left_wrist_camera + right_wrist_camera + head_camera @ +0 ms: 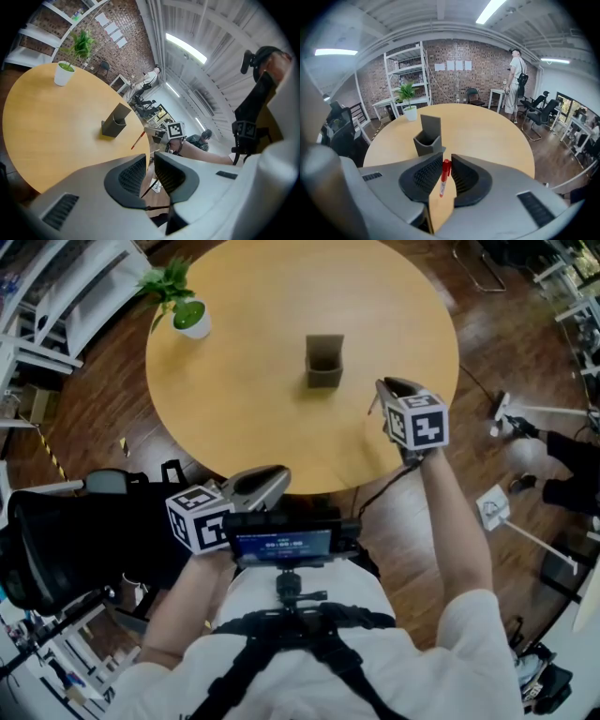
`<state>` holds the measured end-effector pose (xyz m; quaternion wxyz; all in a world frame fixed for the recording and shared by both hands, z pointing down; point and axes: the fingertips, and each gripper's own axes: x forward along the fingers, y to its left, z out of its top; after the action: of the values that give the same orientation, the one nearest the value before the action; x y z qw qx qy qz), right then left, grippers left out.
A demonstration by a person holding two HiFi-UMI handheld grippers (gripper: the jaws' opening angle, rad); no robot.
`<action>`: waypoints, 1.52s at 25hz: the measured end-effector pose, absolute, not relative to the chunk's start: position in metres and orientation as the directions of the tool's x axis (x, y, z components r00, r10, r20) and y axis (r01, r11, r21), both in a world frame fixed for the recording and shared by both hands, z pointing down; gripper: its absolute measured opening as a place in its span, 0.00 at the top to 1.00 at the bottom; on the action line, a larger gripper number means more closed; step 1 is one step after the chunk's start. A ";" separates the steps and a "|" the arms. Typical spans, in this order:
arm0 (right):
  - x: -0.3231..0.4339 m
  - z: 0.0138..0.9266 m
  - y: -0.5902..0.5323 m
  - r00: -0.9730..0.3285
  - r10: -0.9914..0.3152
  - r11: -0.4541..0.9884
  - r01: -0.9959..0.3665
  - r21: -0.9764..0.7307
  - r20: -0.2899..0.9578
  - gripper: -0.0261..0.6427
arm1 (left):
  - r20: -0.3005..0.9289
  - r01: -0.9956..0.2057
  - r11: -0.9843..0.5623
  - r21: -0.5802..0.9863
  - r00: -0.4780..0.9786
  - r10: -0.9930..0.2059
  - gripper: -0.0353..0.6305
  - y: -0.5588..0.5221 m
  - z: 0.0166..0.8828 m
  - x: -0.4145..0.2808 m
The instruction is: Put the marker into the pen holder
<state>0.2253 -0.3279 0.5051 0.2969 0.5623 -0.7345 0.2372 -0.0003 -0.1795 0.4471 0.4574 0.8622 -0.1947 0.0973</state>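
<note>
Red marker [444, 178] sat clamped in my right gripper [446, 161], left gripper [150, 165] parted, empty; carry step, next needed lining it above the pen holder [429, 138].

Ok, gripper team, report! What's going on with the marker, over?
Right gripper shut on red marker. Left gripper empty, fingers slightly apart. Pen holder upright ahead, nothing in between.
</note>
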 end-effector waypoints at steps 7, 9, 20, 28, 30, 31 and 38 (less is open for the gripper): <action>0.195 0.420 -0.357 -0.242 -0.822 0.284 -0.959 0.002 0.516 0.86 | 0.327 -0.439 -0.505 0.743 0.897 -0.298 0.89 -0.186 0.446 -0.011; 0.181 0.402 -0.371 -0.263 -0.850 0.296 -0.955 0.000 0.457 0.86 | 0.329 -0.443 -0.500 0.744 0.894 -0.304 0.89 -0.186 0.444 -0.013; 0.138 0.461 -0.423 -0.250 -0.825 0.280 -0.960 -0.018 0.507 0.86 | 0.315 -0.485 -0.470 0.737 0.863 -0.396 0.89 -0.193 0.437 -0.044; 0.146 0.517 -0.426 -0.184 -0.780 0.208 -0.978 -0.030 0.598 0.86 | 0.309 -0.496 -0.458 0.737 0.851 -0.425 0.89 -0.194 0.441 -0.050; 0.145 0.514 -0.426 -0.189 -0.787 0.211 -0.977 -0.032 0.588 0.85 | 0.307 -0.493 -0.462 0.737 0.854 -0.421 0.89 -0.194 0.441 -0.050; 0.144 0.512 -0.426 -0.194 -0.789 0.217 -0.976 -0.031 0.583 0.83 | 0.307 -0.491 -0.464 0.737 0.855 -0.418 0.89 -0.194 0.442 -0.049; 0.148 0.493 -0.414 -0.183 -0.807 0.210 -0.978 -0.017 0.561 0.81 | 0.305 -0.468 -0.485 0.739 0.873 -0.380 0.89 -0.194 0.434 -0.044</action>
<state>0.1482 -0.4144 0.4933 0.2231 0.5989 -0.7451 0.1909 -0.0438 -0.1941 0.4338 0.4437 0.8602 -0.2465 0.0500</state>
